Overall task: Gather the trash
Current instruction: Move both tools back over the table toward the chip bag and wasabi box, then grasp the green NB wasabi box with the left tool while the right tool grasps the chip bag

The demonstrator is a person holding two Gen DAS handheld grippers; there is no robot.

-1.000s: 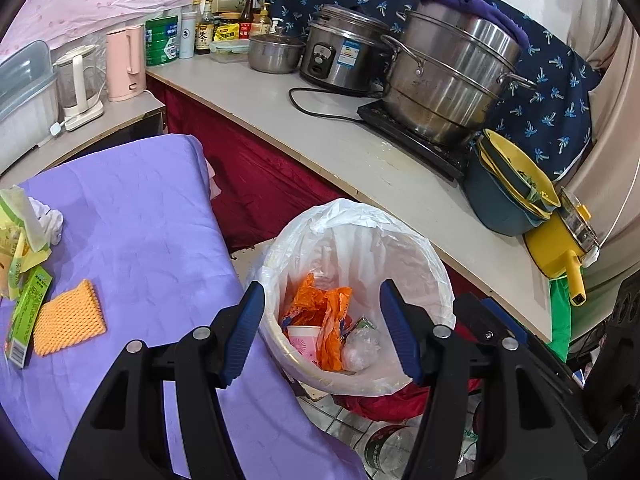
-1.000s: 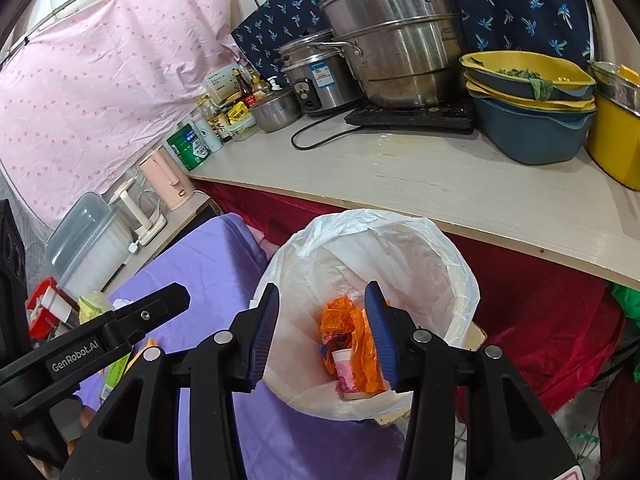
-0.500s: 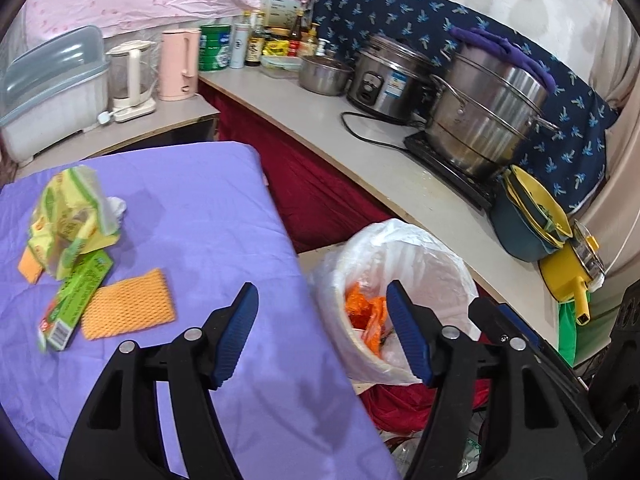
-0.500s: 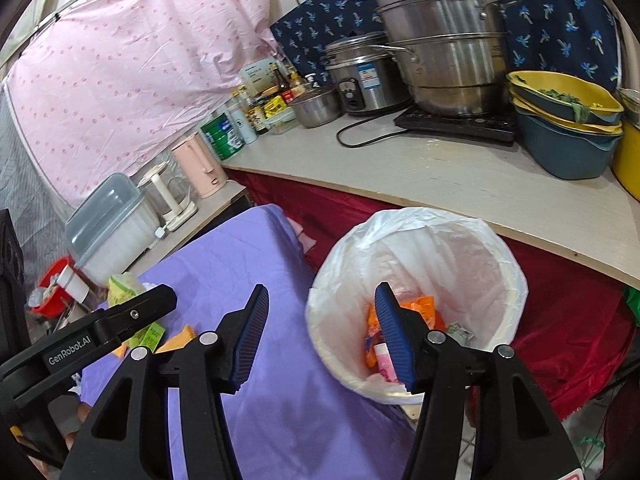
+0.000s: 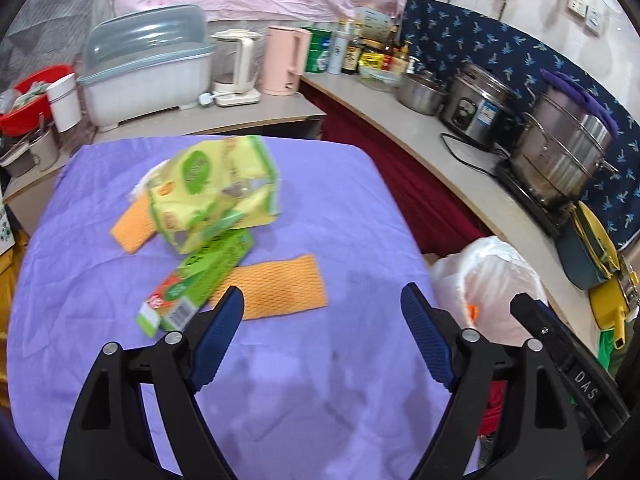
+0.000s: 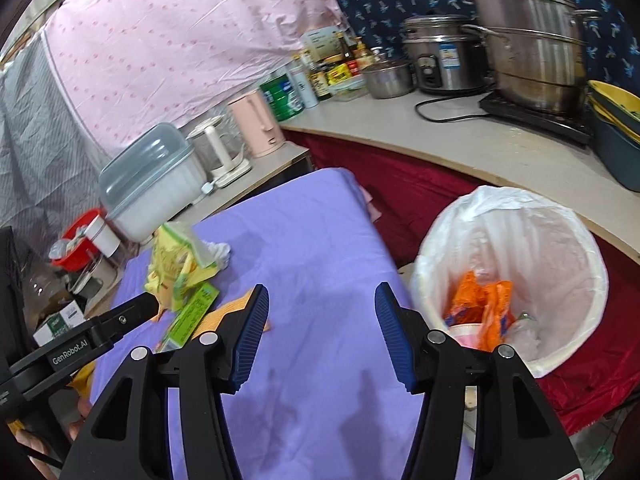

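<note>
On the purple-clothed table [image 5: 304,380] lie a crumpled yellow-green bag [image 5: 212,192], a green carton [image 5: 200,276], and two orange foam nets [image 5: 276,292] [image 5: 134,224]. My left gripper [image 5: 322,312] hovers just short of the nearer net, its jaws opening, nothing between them. The white-lined trash bin [image 6: 516,264] stands to the right of the table with orange wrappers and a pink cup inside. My right gripper [image 6: 320,310] is open and empty over the purple cloth [image 6: 312,264], left of the bin. A crumpled white tissue [image 6: 218,252] lies behind the yellow-green bag [image 6: 176,264].
A curved counter [image 5: 400,120] carries a steamer pot [image 5: 568,152], rice cooker [image 5: 476,108], pink kettle [image 5: 282,60], bottles and a covered dish rack [image 5: 148,64]. Stacked bowls [image 6: 616,128] sit at its right end. Red cloth hangs below the counter.
Both grippers swung left, away from over the bin to above the purple table. The left jaws widened. The trash on the table has come into fuller view.
</note>
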